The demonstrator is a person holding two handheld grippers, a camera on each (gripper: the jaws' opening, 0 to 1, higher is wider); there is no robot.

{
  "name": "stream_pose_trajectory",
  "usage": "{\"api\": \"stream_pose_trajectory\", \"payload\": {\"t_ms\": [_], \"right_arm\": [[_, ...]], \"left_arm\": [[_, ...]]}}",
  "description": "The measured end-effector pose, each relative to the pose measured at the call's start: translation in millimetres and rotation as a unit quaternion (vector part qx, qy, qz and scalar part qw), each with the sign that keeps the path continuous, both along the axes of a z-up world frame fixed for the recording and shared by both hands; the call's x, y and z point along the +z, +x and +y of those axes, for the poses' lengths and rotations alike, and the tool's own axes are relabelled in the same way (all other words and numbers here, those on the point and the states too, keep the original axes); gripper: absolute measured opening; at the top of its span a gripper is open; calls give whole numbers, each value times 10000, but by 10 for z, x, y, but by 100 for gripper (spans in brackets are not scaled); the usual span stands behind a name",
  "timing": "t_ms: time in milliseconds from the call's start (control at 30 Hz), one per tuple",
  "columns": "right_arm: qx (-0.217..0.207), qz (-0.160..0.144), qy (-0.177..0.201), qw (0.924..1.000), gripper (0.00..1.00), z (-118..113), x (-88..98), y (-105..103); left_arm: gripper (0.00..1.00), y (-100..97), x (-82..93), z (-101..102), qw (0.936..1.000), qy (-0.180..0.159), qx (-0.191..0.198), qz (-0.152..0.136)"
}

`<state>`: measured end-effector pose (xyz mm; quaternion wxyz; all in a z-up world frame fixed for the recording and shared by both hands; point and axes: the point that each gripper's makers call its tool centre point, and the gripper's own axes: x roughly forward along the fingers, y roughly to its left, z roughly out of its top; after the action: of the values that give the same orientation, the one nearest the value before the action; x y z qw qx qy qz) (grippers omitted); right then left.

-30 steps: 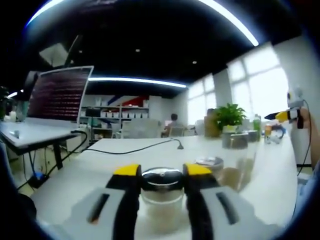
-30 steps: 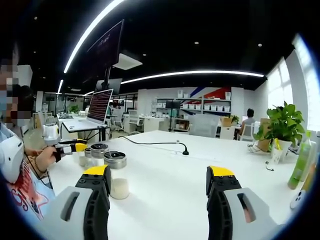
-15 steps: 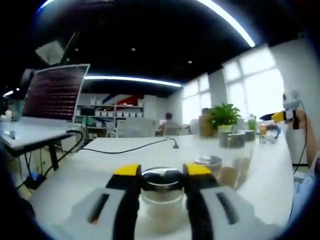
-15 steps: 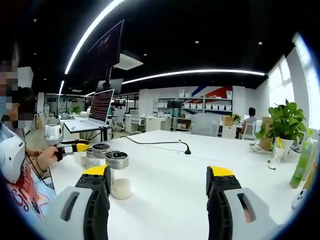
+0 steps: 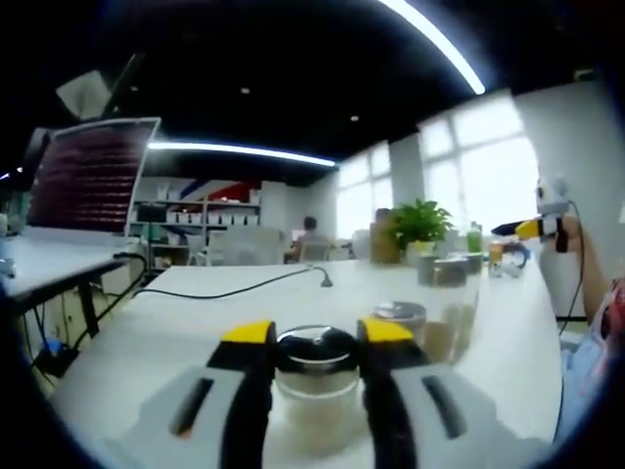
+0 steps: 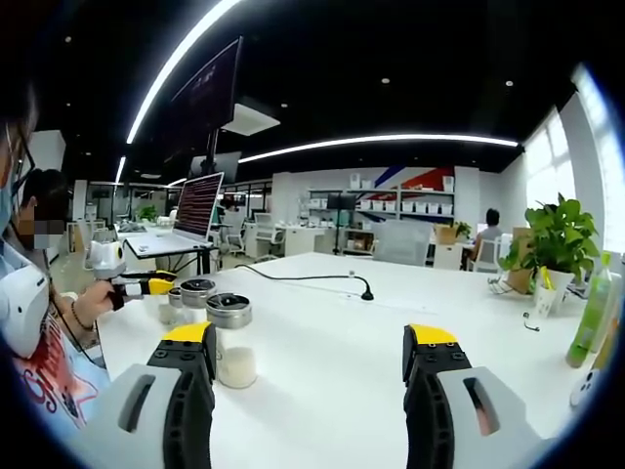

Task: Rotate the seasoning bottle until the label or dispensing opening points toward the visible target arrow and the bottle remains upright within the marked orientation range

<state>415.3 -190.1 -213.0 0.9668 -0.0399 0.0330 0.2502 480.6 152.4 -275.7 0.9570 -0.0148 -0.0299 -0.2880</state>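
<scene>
Second jar (image 5: pixel 402 327) (lidded) stands just beside the clamped seasoning bottle (image 5: pixel 314 386).

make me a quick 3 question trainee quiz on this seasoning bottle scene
1. True or false: the left claw is closed on a seasoning bottle.
2. In the right gripper view, the right claw is: A) open with nothing between its jaws, B) clamped on a jar, C) holding the cable.
3. Fill in: a black ____ lies across the white table.

Key: 1 true; 2 A; 3 cable.
</scene>
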Motion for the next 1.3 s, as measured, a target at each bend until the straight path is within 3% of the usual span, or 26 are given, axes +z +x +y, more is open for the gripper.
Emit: {"api": "stream_pose_trajectory", "payload": {"t_ms": [600, 1300], "right_arm": [[27, 61, -7, 10000, 80, 5, -30, 7], [56, 81, -9, 10000, 79, 18, -35, -7]], "left_arm": [[35, 41, -10, -25, 9975, 19, -691, 119], [35, 38, -17, -44, 9869, 100, -1574, 344]]}}
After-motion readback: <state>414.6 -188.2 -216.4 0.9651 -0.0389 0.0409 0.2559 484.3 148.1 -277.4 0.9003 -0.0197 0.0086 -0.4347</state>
